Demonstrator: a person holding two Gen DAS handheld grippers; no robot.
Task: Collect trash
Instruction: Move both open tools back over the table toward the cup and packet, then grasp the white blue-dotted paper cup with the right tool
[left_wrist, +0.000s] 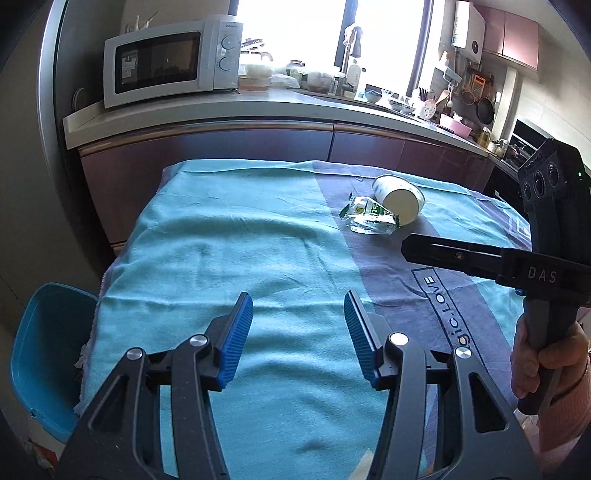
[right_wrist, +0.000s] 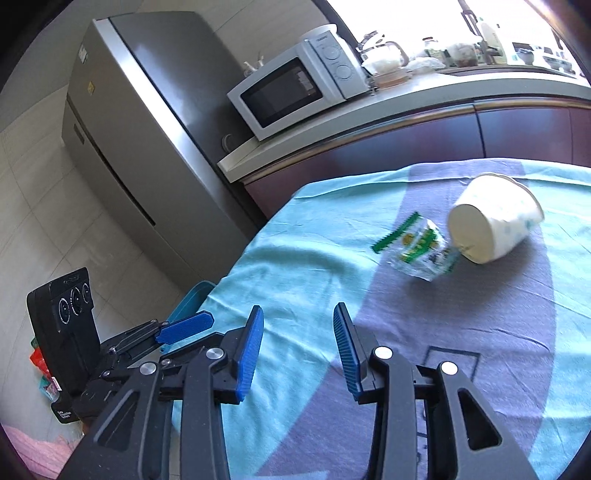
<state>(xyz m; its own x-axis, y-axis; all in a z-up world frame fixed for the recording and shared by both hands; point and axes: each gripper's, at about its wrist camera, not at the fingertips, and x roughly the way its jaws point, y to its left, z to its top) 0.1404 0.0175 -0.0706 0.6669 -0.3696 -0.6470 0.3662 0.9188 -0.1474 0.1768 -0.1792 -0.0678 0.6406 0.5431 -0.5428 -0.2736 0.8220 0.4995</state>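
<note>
Left gripper jaws wide, empty, above cloth. Right gripper likewise wide, empty. Cup lay tipped, touching wrapper, mid-cloth ahead. Blue bin beside table.

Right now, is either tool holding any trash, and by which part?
Nothing is held. The left tool and right tool are both open and empty above the cloth; the paper cup and wrapper lie untouched.

Blue bin mostly hidden, perhaps trash-filled
</note>
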